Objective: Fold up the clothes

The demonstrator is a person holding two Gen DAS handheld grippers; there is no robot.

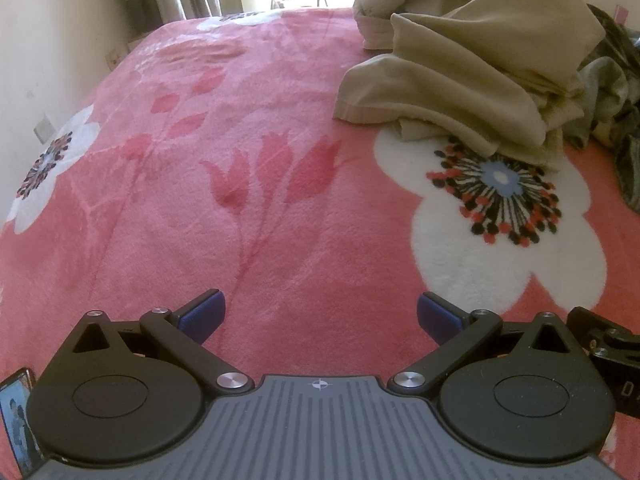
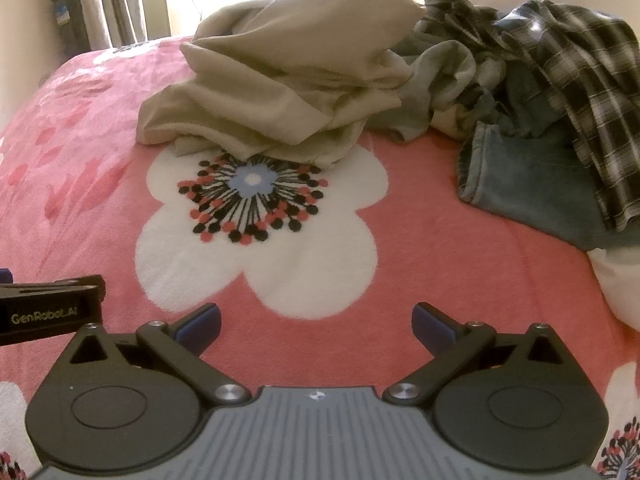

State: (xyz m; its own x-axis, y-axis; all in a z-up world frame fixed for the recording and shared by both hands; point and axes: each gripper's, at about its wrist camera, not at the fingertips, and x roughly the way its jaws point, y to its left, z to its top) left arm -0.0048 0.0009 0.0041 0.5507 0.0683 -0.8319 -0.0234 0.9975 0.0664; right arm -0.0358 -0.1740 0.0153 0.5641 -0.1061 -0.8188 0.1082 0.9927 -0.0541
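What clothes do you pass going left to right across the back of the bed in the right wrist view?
Beige garment → grey-blue garment → denim jeans → plaid shirt.

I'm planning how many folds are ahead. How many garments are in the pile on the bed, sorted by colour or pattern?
Beige garment: 1
Pale grey-blue garment: 1
Blue denim garment: 1
Dark plaid shirt: 1
Total: 4 that I can tell apart; more may lie hidden in the heap. Both grippers are open and hold nothing.
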